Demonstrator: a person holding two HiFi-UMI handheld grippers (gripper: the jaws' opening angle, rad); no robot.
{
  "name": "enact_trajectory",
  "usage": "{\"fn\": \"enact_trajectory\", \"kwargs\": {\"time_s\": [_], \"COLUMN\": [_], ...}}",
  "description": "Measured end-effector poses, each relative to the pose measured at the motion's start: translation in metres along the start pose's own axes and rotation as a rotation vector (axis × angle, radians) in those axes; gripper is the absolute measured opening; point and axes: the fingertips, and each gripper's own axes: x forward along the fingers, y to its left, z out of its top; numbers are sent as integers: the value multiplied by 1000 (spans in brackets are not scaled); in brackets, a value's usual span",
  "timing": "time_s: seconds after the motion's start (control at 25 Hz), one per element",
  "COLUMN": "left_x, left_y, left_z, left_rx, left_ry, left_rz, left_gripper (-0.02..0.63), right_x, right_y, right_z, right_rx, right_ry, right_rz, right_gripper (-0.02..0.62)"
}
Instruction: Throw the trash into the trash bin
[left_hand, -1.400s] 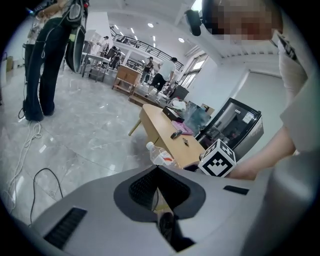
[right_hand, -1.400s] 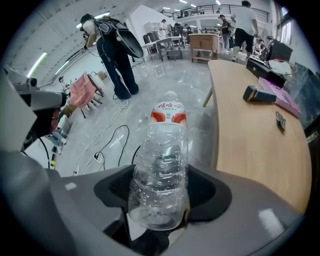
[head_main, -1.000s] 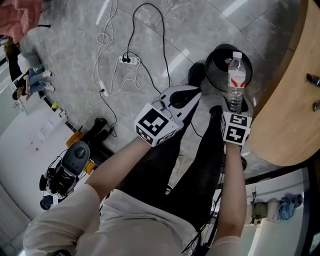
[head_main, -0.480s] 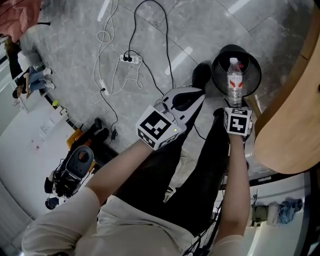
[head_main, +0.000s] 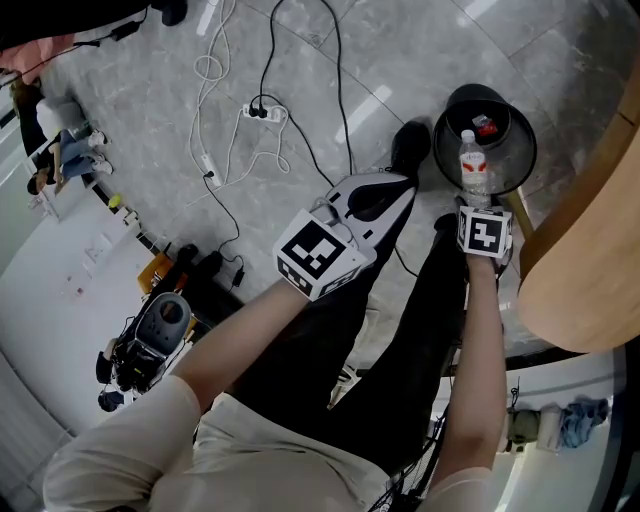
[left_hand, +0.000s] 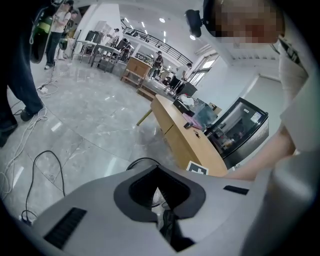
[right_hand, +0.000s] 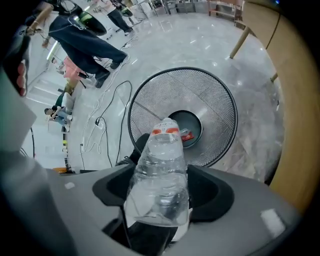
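A clear, ribbed plastic water bottle (right_hand: 161, 175) with a red-and-white label near its neck and a white cap stands between the jaws of the right gripper (right_hand: 162, 192), which grip it by its wide base. The bottle's neck points away from the jaws and steeply down, and its walls are see-through and glossy, with no liquid to be made out inside.

Straight beyond the jaws and the cap lies the round black wire-mesh trash bin (right_hand: 210, 100), its mouth open to the camera and a small red scrap (right_hand: 186, 135) on its dark bottom.

In the head view the right gripper (head_main: 478, 205) hangs over the near rim of the bin (head_main: 515, 150), with the bottle (head_main: 473, 170) reaching across the opening.

The left gripper (head_main: 395, 190) hangs to the left of the right gripper's jaws, over the grey marble floor (head_main: 400, 60); its own jaws are closed on nothing, as the left gripper view (left_hand: 159, 170) shows.

A curved pale wooden bench (head_main: 590, 260) runs just right of the bin. Black and white cables (head_main: 270, 60) trail across the floor well beyond the left jaws.
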Motion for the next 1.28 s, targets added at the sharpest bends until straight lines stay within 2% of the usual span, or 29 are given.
{"fn": "enact_trajectory", "kwargs": {"time_s": [0.08, 0.16, 0.32, 0.8, 1.28], "left_x": [0, 0, 1, -1, 1], "left_y": [0, -1, -4, -45, -114], "left_z": [1, 3, 6, 33, 79], "left_rx": [-2, -3, 2, 50, 119], "left_ry": [-1, -3, -6, -21, -45], "left_rz": [-2, -5, -13, -33, -80], "left_gripper": [6, 6, 6, 6, 6], "right_x": [-1, -3, -10, -100, -197], "right_y": [1, 2, 5, 10, -15], "right_z": [3, 6, 11, 39, 40], "right_rx": [-21, -36, -34, -13, 37], "right_ry": [-10, -14, -49, -297, -418], "right_rz": [-1, -4, 4, 31, 22], "right_gripper": [356, 399, 419, 420, 420]}}
